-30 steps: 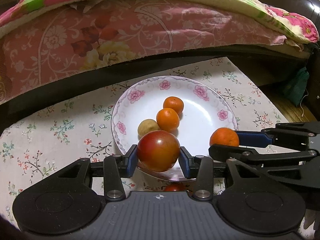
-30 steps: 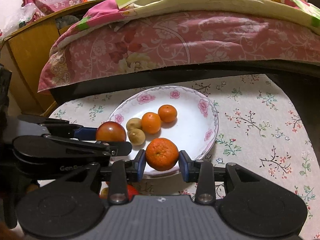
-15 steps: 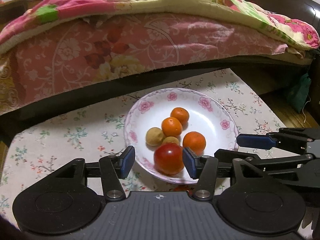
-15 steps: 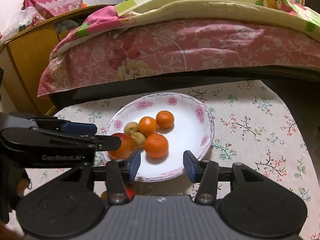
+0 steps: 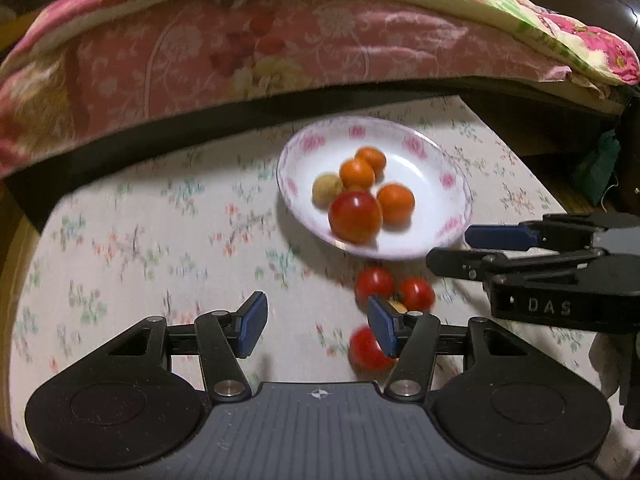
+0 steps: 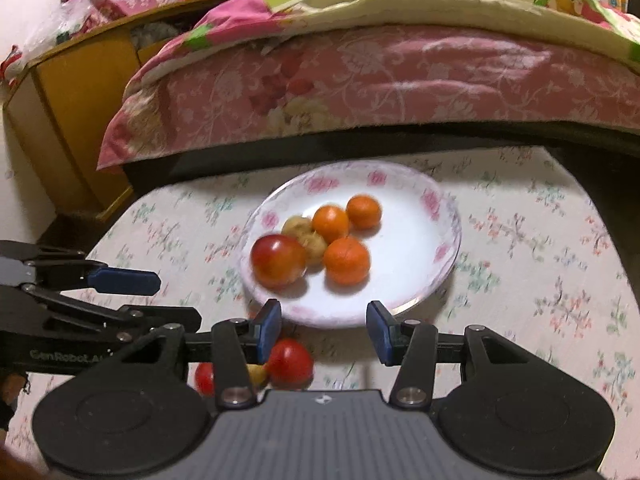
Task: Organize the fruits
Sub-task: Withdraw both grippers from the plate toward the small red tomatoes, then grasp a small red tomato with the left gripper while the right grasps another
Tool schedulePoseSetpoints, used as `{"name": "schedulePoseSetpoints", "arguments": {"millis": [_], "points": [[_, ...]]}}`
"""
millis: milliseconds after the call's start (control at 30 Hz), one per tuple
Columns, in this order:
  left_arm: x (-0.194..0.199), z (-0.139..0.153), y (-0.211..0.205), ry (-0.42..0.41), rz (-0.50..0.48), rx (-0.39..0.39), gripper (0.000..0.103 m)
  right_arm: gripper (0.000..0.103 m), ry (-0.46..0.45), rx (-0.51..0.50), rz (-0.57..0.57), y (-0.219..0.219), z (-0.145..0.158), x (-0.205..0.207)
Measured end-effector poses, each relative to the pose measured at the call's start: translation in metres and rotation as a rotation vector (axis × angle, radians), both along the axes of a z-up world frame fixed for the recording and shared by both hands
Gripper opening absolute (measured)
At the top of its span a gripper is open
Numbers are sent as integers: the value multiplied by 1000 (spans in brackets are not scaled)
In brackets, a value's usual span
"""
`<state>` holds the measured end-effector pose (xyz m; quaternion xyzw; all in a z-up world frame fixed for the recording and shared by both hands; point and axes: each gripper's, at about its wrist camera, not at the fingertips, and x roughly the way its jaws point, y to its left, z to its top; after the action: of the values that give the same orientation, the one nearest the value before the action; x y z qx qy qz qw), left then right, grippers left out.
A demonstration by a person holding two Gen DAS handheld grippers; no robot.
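Plate (image 6: 436, 280): big red fruit (image 6: 278, 262), three oranges, two brown fruits in. Left gripper (image 5: 316, 324) jaws just opened, empty; right gripper (image 6: 324, 332) likewise. Small red fruits (image 5: 416, 294) remain on worktop just before plate.

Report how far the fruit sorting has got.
Done: three oranges, two small brown fruits and a big red fruit lie in the floral plate. In hand: nothing; the left gripper and right gripper are open. Left: small red fruits on the tablecloth.
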<state>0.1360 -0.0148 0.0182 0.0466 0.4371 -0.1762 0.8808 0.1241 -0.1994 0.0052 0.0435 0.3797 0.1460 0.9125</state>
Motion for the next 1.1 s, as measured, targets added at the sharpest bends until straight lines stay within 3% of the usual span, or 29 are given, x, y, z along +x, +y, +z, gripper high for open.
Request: {"name": "schedulePoseSetpoints", "arguments": {"millis": [300,433,600,1100], "points": [[-14,-4,-9,7,-74,-15,64,40,69,12,-1,7,-6,-32],[-19,-9,-16,-8,-123,27,64,40,65,-30,10,7,-10,-33],[-19,-17,-24,1,-157,25,63,40,96,-38,5,1,-12,-30],[-13,-41,-31,0,-143,53,53,40,100,-11,15,-2,-12,-30]]}}
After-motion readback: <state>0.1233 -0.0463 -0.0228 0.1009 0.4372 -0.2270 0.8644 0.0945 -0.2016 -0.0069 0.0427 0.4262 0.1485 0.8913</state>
